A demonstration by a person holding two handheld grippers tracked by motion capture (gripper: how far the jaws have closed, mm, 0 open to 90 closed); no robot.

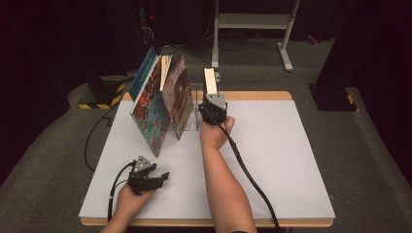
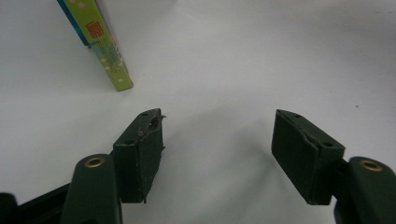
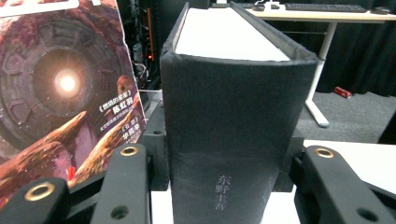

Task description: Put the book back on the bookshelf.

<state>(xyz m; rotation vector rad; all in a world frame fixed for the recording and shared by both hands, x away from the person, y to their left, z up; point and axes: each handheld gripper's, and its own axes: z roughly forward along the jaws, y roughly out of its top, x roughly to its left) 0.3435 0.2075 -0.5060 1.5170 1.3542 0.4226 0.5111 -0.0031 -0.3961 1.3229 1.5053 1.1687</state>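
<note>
While my right gripper (image 3: 224, 172) is squeezing the thick black book (image 3: 233, 121) by its spine beside the leaning books (image 1: 163, 104), it is feeling heavy and stiff, and my left gripper (image 2: 217, 154) is waiting open.

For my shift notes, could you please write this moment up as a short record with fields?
Surface: white table top
Right gripper: jaws clamped on the spine of a thick black book, held upright
Left gripper: jaws open, nothing between them, low over the table
Leaning books: several colourful ones tilted together at the table's far left
Nearest cover to the black book: dark sci-fi cover, beside it, contact unclear
</note>
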